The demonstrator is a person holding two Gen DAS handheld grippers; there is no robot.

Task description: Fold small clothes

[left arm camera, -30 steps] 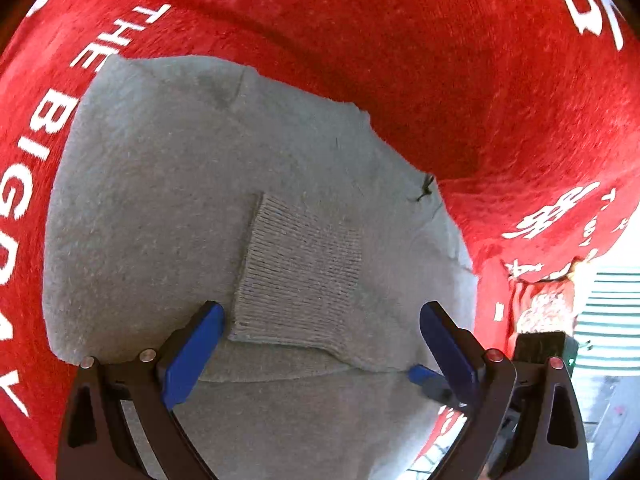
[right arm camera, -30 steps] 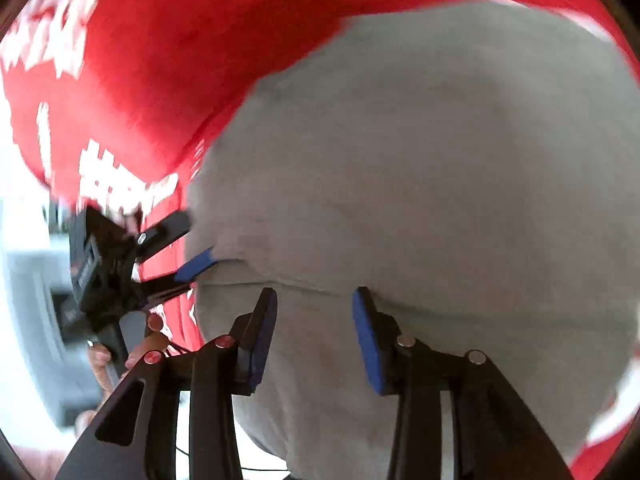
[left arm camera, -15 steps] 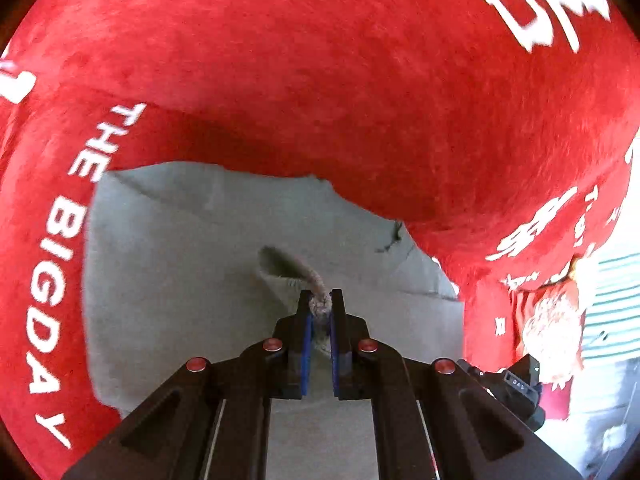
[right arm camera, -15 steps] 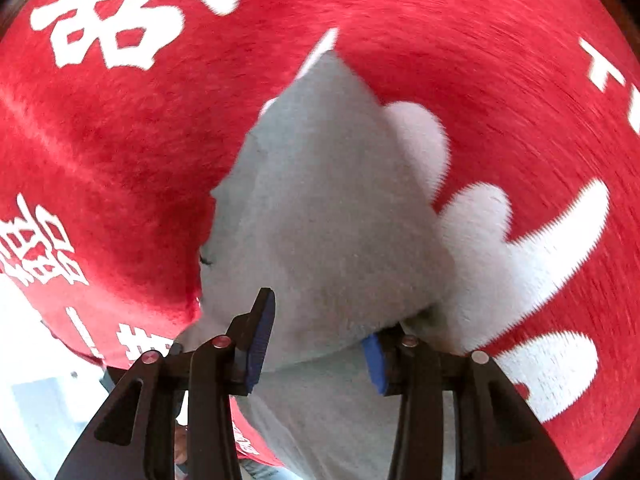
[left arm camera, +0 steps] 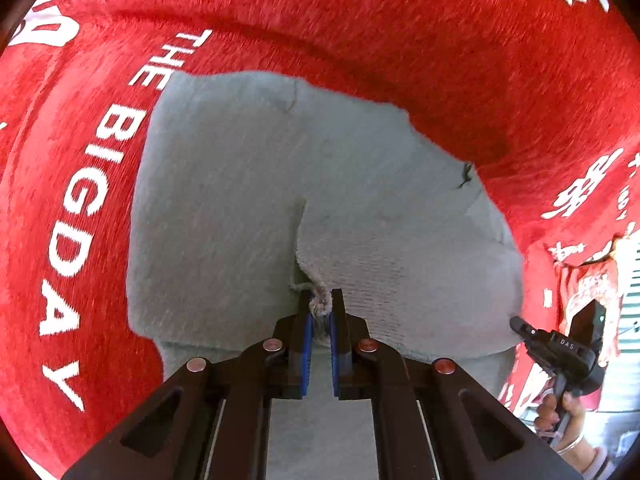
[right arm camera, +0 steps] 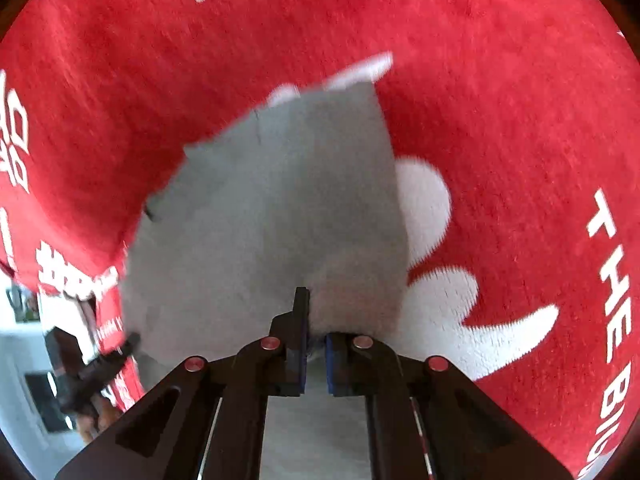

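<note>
A small grey knitted garment (left arm camera: 240,200) lies on a red cloth (left arm camera: 400,40) printed with white letters. My left gripper (left arm camera: 319,305) is shut on a bunched corner of the garment's ribbed cuff (left arm camera: 380,280), which pokes up between the blue pads. In the right wrist view the same garment (right arm camera: 280,220) tapers away from me. My right gripper (right arm camera: 316,336) is shut on its near edge, and the cloth bulges over the right finger. Each gripper also shows in the other's view: the right gripper (left arm camera: 520,326) at the garment's right edge, the left gripper (right arm camera: 132,340) blurred at the left.
The red cloth (right arm camera: 520,120) covers the whole surface around the garment and hangs over an edge at the right (left arm camera: 568,280). A person's hand (left arm camera: 560,412) holds the right gripper's handle. Beyond the cloth's edge, bright room space (right arm camera: 24,360) shows.
The left gripper went from wide open over the ribbed cuff to shut on it, bunching it up. The right gripper moved to the garment's edge and then shut on it.
</note>
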